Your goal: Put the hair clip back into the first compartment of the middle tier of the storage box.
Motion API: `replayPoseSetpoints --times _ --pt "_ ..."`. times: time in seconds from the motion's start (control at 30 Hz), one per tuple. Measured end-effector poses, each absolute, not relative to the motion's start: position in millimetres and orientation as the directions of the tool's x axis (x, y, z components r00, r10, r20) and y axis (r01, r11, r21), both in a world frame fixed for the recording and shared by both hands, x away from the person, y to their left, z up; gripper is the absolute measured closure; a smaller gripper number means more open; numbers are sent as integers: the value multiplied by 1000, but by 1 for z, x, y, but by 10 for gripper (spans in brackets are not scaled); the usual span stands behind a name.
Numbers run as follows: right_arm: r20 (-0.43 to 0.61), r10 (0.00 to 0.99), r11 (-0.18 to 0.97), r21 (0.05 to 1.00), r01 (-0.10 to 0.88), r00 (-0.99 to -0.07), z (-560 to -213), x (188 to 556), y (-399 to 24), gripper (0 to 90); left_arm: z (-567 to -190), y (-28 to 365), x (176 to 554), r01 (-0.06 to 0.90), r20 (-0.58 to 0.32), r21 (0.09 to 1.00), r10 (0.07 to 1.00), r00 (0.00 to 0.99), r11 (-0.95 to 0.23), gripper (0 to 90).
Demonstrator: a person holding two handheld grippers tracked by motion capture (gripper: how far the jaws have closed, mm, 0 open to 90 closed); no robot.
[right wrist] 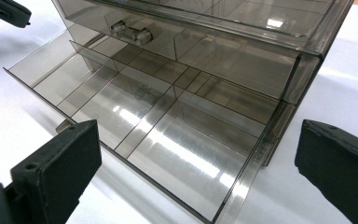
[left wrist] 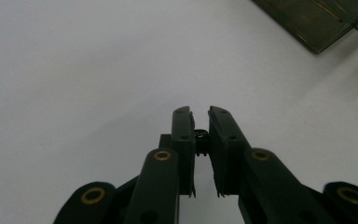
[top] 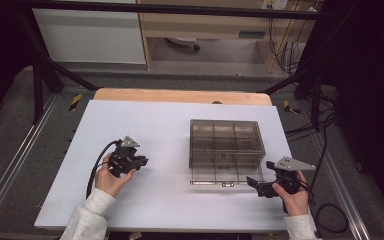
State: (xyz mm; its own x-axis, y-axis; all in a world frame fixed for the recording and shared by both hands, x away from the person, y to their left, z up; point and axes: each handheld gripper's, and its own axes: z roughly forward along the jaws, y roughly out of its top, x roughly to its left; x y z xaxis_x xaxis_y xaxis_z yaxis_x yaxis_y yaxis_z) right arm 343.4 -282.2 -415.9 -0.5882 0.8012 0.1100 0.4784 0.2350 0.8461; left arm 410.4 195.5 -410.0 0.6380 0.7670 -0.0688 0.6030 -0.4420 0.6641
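A smoky clear drawer box (top: 225,135) stands right of centre on the white table (top: 155,200). Its bottom drawer (right wrist: 135,121) is pulled out toward me, its compartments bare. My right gripper (top: 256,186) is open just in front of the drawer's right corner, its jaws spread wide (right wrist: 196,154) with nothing between them. My left gripper (top: 141,162) hovers over bare table left of the box. Its jaws (left wrist: 201,114) are nearly together, pinching a small black part (left wrist: 200,138).
The box's upper drawer (right wrist: 135,32) is closed, with a clear handle. The box corner (left wrist: 317,23) shows at the top right of the left gripper view. A wooden edge (top: 180,95) runs along the table's far side. Cables (top: 325,220) trail off at the right.
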Motion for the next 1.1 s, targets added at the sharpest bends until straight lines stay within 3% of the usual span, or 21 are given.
replayPoseSetpoints --times 1.1 --pt "111 802 237 843 482 -587 -416 344 -282 10 -393 178 399 562 -75 686 722 687 -463 801"
